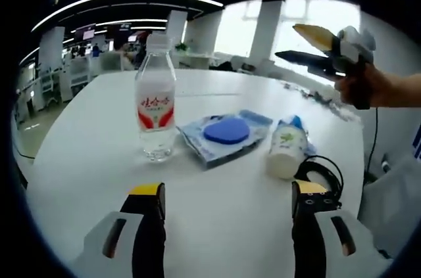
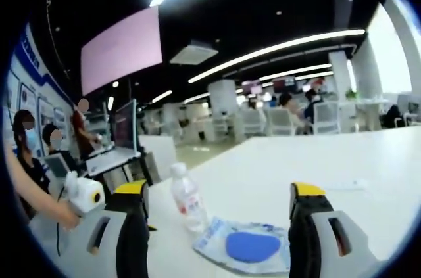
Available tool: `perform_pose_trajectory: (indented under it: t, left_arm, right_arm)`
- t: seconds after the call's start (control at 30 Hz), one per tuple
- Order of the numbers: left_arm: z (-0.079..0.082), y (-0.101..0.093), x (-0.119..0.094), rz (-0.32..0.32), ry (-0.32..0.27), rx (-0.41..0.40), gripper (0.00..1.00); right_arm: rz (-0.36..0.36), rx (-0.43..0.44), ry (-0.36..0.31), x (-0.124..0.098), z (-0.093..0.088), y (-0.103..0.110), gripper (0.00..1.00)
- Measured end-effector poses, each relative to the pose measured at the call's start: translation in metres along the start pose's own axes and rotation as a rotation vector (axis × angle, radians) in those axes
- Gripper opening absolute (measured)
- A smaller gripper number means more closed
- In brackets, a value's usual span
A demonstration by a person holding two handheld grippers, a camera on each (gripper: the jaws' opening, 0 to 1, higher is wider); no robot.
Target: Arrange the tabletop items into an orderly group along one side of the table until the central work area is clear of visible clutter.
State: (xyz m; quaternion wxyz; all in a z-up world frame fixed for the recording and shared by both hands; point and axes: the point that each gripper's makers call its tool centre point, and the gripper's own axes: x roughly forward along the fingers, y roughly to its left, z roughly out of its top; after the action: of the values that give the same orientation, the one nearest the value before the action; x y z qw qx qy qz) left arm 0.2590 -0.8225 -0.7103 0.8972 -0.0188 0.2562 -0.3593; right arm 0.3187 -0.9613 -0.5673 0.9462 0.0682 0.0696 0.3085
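Left gripper (image 1: 227,202) short of pouch (image 1: 225,134)

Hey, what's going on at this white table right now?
A person holds a gripper in each hand above a white table. Both are open and holding nothing. The left gripper faces a water bottle, a blue pouch and a small bottle lying on its side. The right gripper hangs above the pouch. Nothing has been grouped yet.

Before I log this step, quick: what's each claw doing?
Left claw: open, holding nothing, short of the water bottle.
Right claw: open, holding nothing, raised above the table.
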Motion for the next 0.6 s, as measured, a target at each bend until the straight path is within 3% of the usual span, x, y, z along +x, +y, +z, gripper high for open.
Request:
perform_pose_trajectory:
  t: [0.43,0.6]
  left_arm:
    - [0.008,-0.012,0.000,-0.035,-0.025,0.013,0.74]
    - [0.001,-0.024,0.003,-0.039,0.022,0.079,0.72]
  right_arm:
    - [-0.081,-0.003,0.041,-0.042,-0.013,-0.023,0.83]
    - [-0.097,0.009,0.038,-0.055,-0.014,-0.039,0.82]
